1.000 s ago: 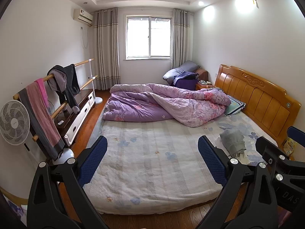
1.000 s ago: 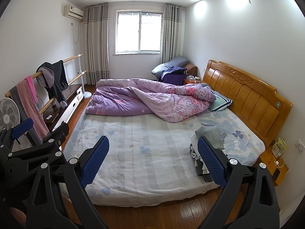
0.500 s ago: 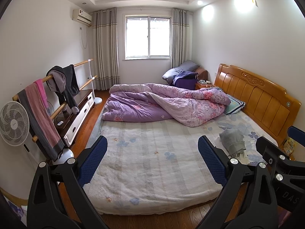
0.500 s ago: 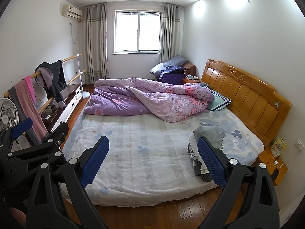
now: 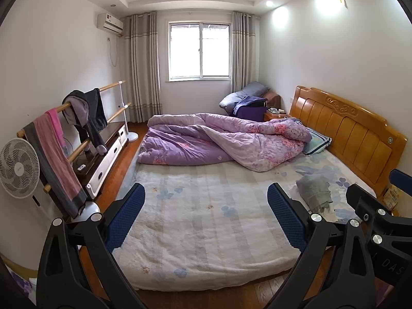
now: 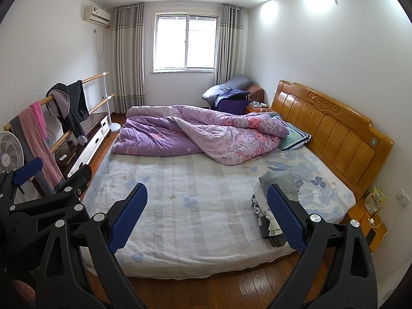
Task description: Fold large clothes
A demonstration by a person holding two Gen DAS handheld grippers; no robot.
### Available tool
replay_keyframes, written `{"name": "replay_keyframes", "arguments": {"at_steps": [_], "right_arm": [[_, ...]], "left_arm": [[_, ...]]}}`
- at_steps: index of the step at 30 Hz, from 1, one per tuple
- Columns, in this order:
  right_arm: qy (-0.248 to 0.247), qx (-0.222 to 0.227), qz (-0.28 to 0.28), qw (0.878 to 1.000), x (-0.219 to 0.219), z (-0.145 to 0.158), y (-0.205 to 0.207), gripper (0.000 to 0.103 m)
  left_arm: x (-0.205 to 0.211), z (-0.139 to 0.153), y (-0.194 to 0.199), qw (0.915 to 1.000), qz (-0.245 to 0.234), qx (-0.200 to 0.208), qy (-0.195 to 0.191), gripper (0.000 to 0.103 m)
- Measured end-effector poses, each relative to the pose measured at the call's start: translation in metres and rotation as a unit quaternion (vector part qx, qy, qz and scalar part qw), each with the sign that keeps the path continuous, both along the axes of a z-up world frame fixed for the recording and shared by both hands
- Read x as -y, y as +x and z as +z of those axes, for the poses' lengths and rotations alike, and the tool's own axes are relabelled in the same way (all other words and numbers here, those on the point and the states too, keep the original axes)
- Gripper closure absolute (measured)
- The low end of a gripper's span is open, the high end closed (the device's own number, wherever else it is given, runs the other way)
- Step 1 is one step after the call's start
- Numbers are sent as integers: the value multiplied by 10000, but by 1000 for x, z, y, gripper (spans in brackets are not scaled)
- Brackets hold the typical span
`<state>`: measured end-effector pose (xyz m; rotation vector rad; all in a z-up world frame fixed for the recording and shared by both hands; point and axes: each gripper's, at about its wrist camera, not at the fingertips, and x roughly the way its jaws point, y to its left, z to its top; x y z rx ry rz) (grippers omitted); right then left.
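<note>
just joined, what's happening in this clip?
Nothing is being handled yet. A person holds the left gripper and the right gripper open and empty above the near edge of the bed, facing the window. The clothes to fold, a pile topped by a grey garment, lie untouched on the mattress near the headboard. A rumpled purple duvet covers the far half of the bed. More clothes hang on a rail to the left.

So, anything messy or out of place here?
The purple quilt lies bunched across the far half of the bed, and clothes sit in a loose heap at its right side. No damage shows.
</note>
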<state>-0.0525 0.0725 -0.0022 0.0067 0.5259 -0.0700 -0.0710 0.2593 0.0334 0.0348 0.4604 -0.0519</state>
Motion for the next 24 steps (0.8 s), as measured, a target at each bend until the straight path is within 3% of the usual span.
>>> {"name": "replay_keyframes", "arguments": {"at_steps": [24], "right_arm": [[33, -66, 26, 10000, 3, 3, 1, 12]], "left_arm": [[-1, 2, 3, 10000, -26, -70, 8, 7]]}}
